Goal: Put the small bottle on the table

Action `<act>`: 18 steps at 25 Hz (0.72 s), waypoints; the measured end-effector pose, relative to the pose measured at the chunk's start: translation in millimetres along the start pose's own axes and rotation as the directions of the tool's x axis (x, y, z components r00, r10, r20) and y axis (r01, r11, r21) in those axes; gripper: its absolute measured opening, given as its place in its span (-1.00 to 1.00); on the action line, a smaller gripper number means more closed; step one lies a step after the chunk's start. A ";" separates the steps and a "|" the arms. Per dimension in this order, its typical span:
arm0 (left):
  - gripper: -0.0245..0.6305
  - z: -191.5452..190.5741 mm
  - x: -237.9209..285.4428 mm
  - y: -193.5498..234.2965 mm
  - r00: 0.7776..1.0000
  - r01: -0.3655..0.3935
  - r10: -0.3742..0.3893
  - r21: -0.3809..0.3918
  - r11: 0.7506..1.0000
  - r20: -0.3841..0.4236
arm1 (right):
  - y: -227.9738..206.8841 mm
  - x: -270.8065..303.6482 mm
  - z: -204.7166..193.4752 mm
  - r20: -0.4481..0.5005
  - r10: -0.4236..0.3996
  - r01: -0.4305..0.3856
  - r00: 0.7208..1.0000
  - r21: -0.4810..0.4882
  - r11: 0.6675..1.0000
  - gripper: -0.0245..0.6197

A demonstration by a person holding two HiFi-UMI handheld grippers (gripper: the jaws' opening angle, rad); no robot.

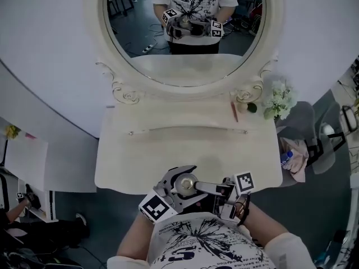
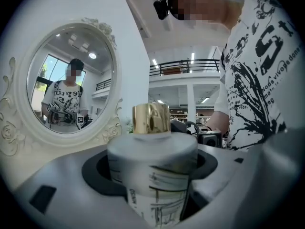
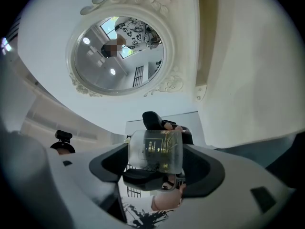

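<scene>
Oval mirror point(image 1: 185, 72); white flowers point(image 1: 280, 100); reddish stick, maybe pencil point(image 1: 234, 112).

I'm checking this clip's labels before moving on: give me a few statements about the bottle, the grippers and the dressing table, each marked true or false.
1. The bottle stands on the table. False: it is held above the table's front edge, close to the person's body.
2. The bottle has a gold cap. True.
3. Only the left gripper holds the bottle. False: the right gripper also has its fingers closed on it.
4. White flowers sit at the table's right rear. True.
5. The mirror is square. False: it is oval and shows the person's reflection.
</scene>
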State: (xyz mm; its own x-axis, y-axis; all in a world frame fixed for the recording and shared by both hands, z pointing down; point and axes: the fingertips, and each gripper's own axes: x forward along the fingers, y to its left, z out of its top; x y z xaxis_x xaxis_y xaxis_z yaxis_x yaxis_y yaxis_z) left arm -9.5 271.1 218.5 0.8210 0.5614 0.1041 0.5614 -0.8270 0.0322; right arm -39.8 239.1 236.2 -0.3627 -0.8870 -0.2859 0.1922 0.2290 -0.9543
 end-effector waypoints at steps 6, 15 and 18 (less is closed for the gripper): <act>0.16 -18.0 7.1 43.2 0.999 0.020 -0.020 -0.001 1.000 -0.027 | -20.4 13.3 41.0 0.022 0.010 -0.010 1.000 0.015 1.000 0.17; 0.16 -58.5 19.5 68.9 0.996 -0.002 0.002 0.003 1.000 -0.086 | -59.3 5.1 70.6 -0.021 -0.076 0.076 0.997 -0.036 0.996 0.17; 0.16 -70.1 24.6 71.8 0.998 -0.021 0.019 -0.047 0.999 -0.059 | -70.9 -1.4 75.3 -0.032 -0.123 0.122 0.992 -0.038 0.992 0.17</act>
State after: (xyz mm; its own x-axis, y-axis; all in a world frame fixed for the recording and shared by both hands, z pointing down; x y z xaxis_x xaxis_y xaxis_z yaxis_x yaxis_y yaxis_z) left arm 43.7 223.4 293.1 0.8238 0.5430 0.1628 0.5381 -0.8394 0.0770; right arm 15.8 193.9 310.8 -0.4126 -0.8951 -0.1689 0.1122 0.1341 -0.9846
